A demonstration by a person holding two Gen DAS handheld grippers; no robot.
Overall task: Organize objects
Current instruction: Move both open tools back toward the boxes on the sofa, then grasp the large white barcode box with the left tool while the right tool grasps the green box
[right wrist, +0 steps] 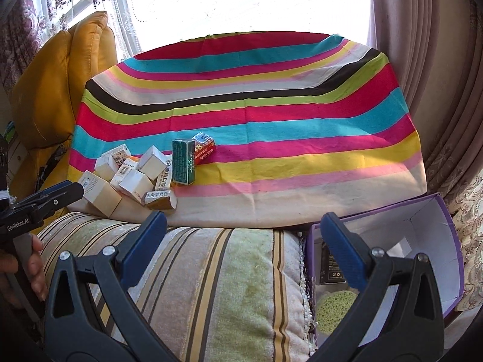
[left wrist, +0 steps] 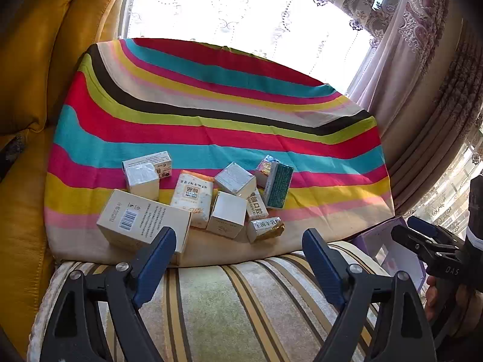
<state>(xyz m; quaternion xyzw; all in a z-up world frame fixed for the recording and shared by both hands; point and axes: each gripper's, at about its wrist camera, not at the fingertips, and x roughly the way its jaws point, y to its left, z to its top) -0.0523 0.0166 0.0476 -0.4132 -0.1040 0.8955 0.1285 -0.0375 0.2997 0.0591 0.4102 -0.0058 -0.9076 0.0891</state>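
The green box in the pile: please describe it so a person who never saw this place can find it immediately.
Look at the striped cloth over the seat; a pile of small cartons lies at its near left. At the pile's right edge stands the dark green box, leaning against a red box. It is the only green one; most of the others are white or cream.

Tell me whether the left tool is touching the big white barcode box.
Apart. In the left wrist view the left tool stands open over the striped cushion, nothing between its fingers; the barcode box lies beyond them on the striped cloth.
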